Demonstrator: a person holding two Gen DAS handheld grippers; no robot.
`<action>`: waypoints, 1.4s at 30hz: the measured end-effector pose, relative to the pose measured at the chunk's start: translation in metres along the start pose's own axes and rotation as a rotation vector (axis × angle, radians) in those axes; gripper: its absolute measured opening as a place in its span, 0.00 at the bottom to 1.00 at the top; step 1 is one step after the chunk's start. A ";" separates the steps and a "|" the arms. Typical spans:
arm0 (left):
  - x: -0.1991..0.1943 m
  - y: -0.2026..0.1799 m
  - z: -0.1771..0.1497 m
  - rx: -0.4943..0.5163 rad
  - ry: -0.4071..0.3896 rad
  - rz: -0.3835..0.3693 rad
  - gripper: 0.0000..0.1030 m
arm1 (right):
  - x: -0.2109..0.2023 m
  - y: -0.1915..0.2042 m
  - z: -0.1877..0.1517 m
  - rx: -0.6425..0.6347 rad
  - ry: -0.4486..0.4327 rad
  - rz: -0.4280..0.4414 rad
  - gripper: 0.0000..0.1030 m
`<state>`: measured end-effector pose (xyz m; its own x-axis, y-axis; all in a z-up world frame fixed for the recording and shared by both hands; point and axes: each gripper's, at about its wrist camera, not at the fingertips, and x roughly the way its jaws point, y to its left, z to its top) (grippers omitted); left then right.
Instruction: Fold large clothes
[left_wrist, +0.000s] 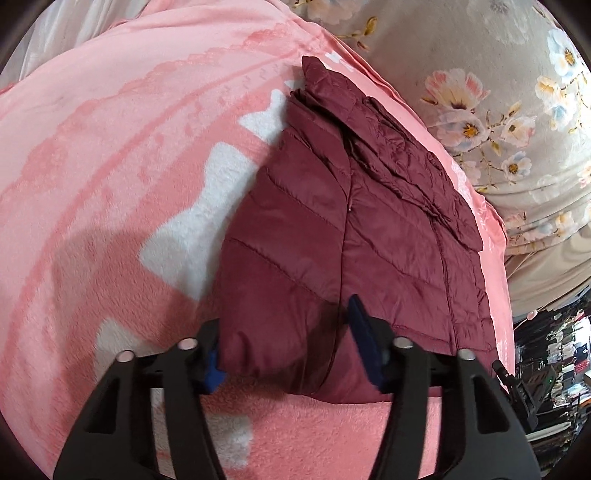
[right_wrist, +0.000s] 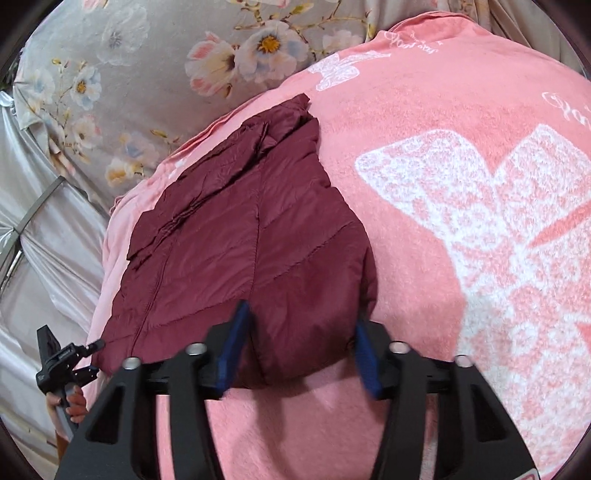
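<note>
A dark red quilted jacket lies folded on a pink blanket. It also shows in the right wrist view. My left gripper is open, its blue-padded fingers standing either side of the jacket's near corner. My right gripper is open too, straddling the jacket's near edge, with its blue pads apart and nothing clamped. The other hand-held gripper shows at the left of the right wrist view.
The pink blanket with white bow patterns covers the bed. A grey floral sheet lies beyond the jacket, also in the right wrist view. Cluttered shelves stand at the right edge; silvery fabric hangs at the left.
</note>
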<state>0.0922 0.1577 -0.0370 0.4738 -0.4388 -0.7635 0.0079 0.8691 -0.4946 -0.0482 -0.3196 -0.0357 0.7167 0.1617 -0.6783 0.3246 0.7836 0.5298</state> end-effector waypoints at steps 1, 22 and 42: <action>0.000 0.000 -0.001 -0.007 0.001 0.001 0.44 | 0.000 0.000 0.001 0.007 -0.004 0.000 0.32; -0.142 -0.020 -0.053 0.059 -0.196 -0.124 0.06 | -0.179 0.029 -0.042 -0.087 -0.346 0.107 0.03; -0.170 -0.128 0.057 0.338 -0.456 -0.025 0.05 | -0.155 0.064 0.090 -0.060 -0.511 0.167 0.03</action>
<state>0.0604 0.1340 0.1798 0.8014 -0.3827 -0.4596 0.2702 0.9173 -0.2926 -0.0835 -0.3482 0.1492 0.9693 -0.0134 -0.2454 0.1554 0.8071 0.5695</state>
